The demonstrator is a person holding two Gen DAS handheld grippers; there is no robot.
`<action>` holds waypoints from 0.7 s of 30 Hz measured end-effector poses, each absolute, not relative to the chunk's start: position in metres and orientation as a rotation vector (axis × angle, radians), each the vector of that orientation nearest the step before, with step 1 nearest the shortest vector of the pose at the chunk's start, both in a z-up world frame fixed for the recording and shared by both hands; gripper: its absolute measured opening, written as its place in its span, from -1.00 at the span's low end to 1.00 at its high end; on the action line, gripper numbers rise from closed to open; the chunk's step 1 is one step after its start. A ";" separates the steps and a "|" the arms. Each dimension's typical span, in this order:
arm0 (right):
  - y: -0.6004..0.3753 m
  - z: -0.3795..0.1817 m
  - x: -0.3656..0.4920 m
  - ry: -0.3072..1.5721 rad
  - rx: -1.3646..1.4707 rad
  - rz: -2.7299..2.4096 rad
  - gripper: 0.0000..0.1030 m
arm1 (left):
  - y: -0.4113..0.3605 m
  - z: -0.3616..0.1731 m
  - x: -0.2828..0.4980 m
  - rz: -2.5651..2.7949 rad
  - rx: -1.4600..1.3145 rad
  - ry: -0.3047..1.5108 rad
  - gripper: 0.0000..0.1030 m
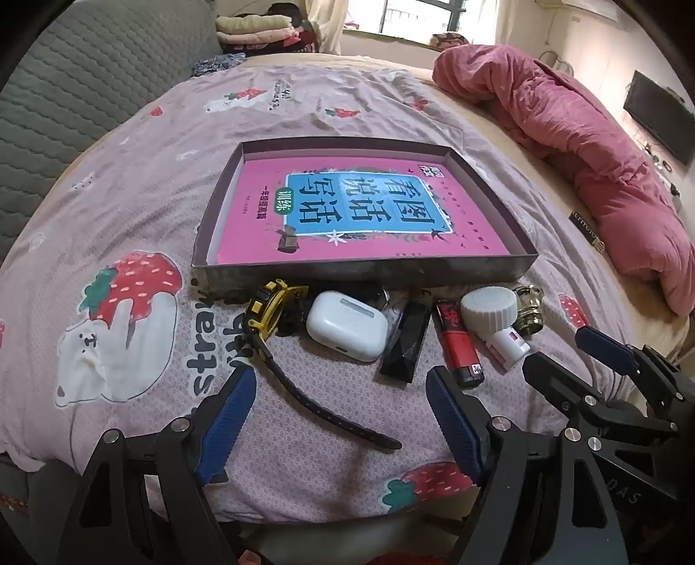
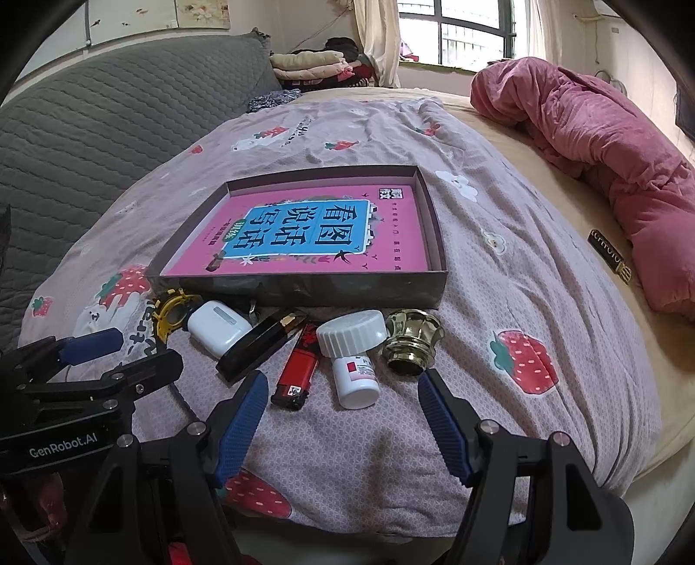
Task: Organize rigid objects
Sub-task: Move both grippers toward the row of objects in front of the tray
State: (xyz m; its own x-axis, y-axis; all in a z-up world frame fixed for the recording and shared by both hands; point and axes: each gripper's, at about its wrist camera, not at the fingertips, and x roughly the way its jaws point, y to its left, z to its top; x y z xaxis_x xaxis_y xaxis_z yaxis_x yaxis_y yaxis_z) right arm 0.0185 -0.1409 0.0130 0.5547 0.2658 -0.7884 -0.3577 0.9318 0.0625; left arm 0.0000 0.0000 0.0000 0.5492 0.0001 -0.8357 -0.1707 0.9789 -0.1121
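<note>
A shallow dark box lies on the strawberry-print bedsheet with a pink book inside. Along its near wall lie a yellow-and-black watch, a white earbud case, a black tube, a red lighter, a white pill bottle on its side and a gold cap. My left gripper hovers open over the watch strap, short of the case. My right gripper hovers open, the bottle's base between its fingertips without touching. Neither holds anything.
A bunched pink quilt fills the bed's right side, with a small black label beside it. A grey quilted cushion rises on the left. Folded clothes sit at the far end under the window.
</note>
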 end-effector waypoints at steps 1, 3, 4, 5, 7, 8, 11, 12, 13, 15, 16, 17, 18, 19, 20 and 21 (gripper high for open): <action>-0.141 0.013 0.018 0.912 -0.109 0.369 0.38 | 0.000 0.000 0.000 0.101 -0.188 0.985 0.59; -0.141 0.013 0.018 0.911 -0.108 0.369 0.38 | 0.001 0.000 -0.001 0.101 -0.186 0.986 0.59; -0.141 0.013 0.018 0.911 -0.108 0.369 0.38 | 0.001 0.000 -0.001 0.102 -0.185 0.985 0.59; -0.141 0.013 0.018 0.910 -0.108 0.369 0.38 | 0.001 0.000 -0.001 0.101 -0.192 0.984 0.59; -0.141 0.013 0.018 0.910 -0.109 0.370 0.38 | 0.001 0.000 -0.001 0.102 -0.194 0.983 0.59; -0.141 0.013 0.018 0.910 -0.110 0.371 0.38 | 0.001 -0.001 -0.001 0.102 -0.195 0.983 0.59; -0.141 0.013 0.018 0.908 -0.110 0.372 0.38 | 0.001 0.001 -0.004 0.101 -0.189 0.980 0.59; -0.141 0.014 0.018 0.907 -0.111 0.372 0.38 | 0.002 0.002 -0.003 0.100 -0.189 0.980 0.59; -0.141 0.014 0.018 0.908 -0.111 0.373 0.38 | 0.002 0.002 -0.004 0.100 -0.187 0.980 0.59; -0.141 0.014 0.018 0.907 -0.112 0.373 0.38 | 0.003 0.001 -0.001 0.104 -0.185 0.980 0.59; -0.141 0.014 0.018 0.907 -0.112 0.374 0.38 | 0.003 0.001 -0.001 0.106 -0.184 0.978 0.59; -0.141 0.014 0.018 0.907 -0.112 0.374 0.38 | 0.002 0.002 -0.002 0.107 -0.184 0.977 0.59; -0.141 0.014 0.018 0.906 -0.112 0.374 0.38 | 0.001 0.000 0.000 0.106 -0.186 0.979 0.59; -0.141 0.014 0.018 0.906 -0.112 0.374 0.38 | 0.001 0.001 0.000 0.105 -0.183 0.977 0.59; -0.141 0.014 0.018 0.906 -0.112 0.374 0.38 | 0.001 0.001 0.000 0.105 -0.181 0.973 0.59; -0.141 0.014 0.018 0.907 -0.112 0.374 0.38 | 0.001 0.001 0.000 0.108 -0.178 0.972 0.59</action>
